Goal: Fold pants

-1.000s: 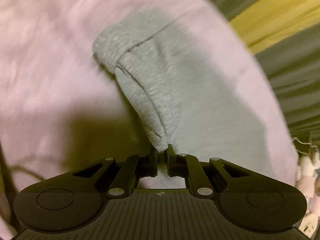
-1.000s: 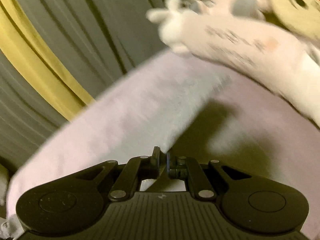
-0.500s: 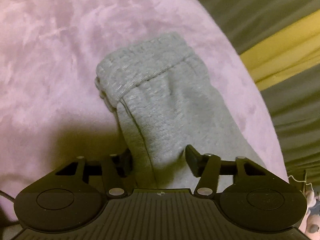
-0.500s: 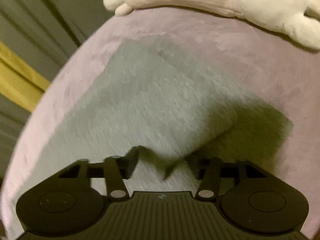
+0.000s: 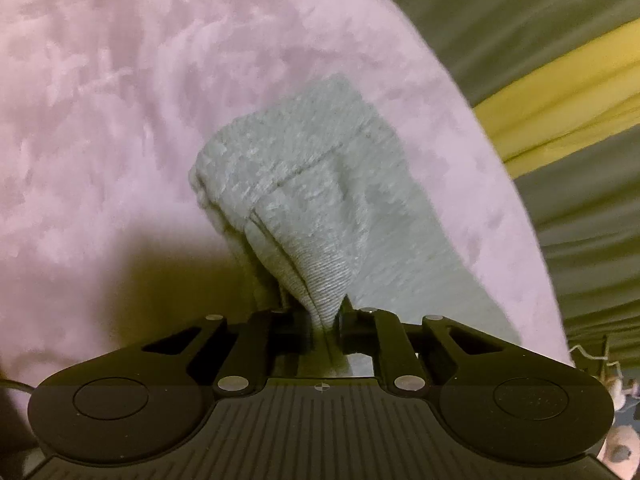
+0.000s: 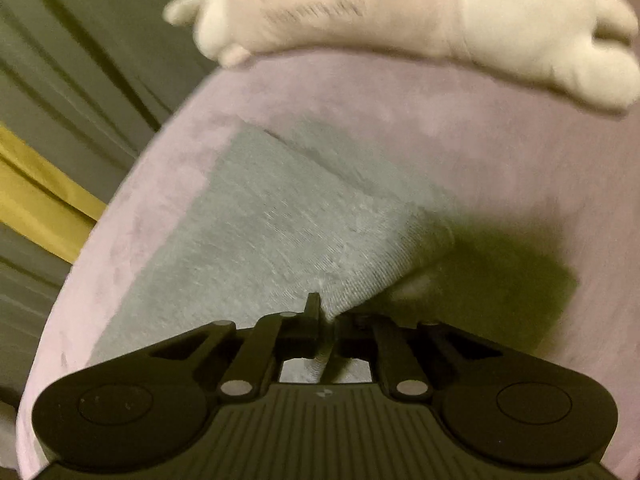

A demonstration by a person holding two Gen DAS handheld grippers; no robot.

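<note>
The grey knit pants lie on a pink plush surface. In the left wrist view I see a ribbed hem end bunched up, with a fold of it running into my left gripper, which is shut on it. In the right wrist view the pants spread flat to the left, and one edge is lifted into my right gripper, which is shut on that edge. A dark shadow falls to the right of it.
A long white and pink plush toy lies across the far side of the pink surface. Grey and yellow striped fabric lies beyond the pink edge; it also shows in the right wrist view.
Both grippers were open around the grey fabric half a second ago and have now shut on it. A second ago both were shut.
</note>
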